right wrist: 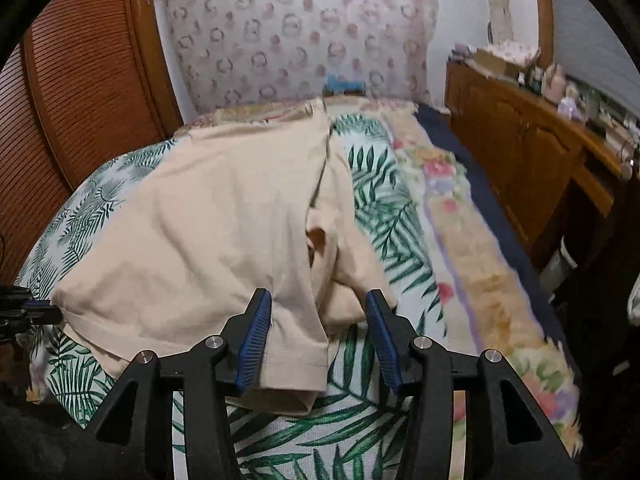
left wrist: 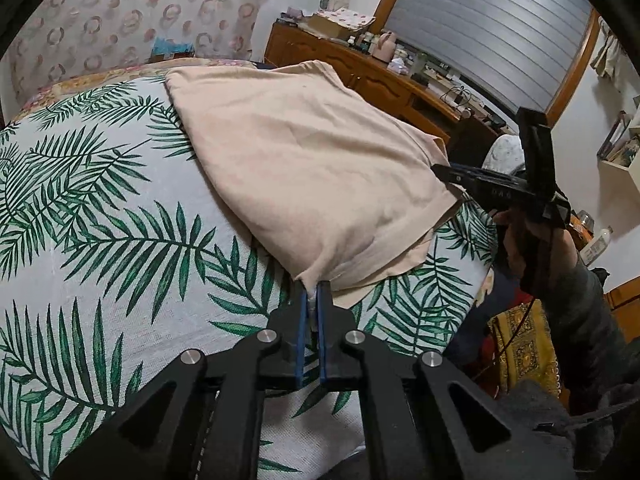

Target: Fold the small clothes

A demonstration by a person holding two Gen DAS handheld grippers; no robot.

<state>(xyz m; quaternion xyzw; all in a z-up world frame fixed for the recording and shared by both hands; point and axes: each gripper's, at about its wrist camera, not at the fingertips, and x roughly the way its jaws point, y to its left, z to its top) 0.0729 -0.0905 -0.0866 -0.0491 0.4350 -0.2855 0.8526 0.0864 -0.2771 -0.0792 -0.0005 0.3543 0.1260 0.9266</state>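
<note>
No writing that can be read is seen on the cloth or on the tools; small pale marks on the right gripper [left wrist: 444, 172] are too tiny to make out. In the left wrist view, the right gripper is held up at the right by a hand [left wrist: 520, 240] in a dark sleeve [left wrist: 580, 300], and its tips are pointed at the edge of the peach shirt [left wrist: 304, 160]. The left gripper [left wrist: 314, 300] is pointed down at the bed and is squeezed tight on a corner of the shirt. In the right wrist view, the jaws of the right gripper are spread apart, and a shirt sleeve [right wrist: 296, 344] is seen lying loose between them, not pinched. The shirt is spread on the leaf-print sheet [left wrist: 120, 220] of the bed, with its near corner lifted.
</note>
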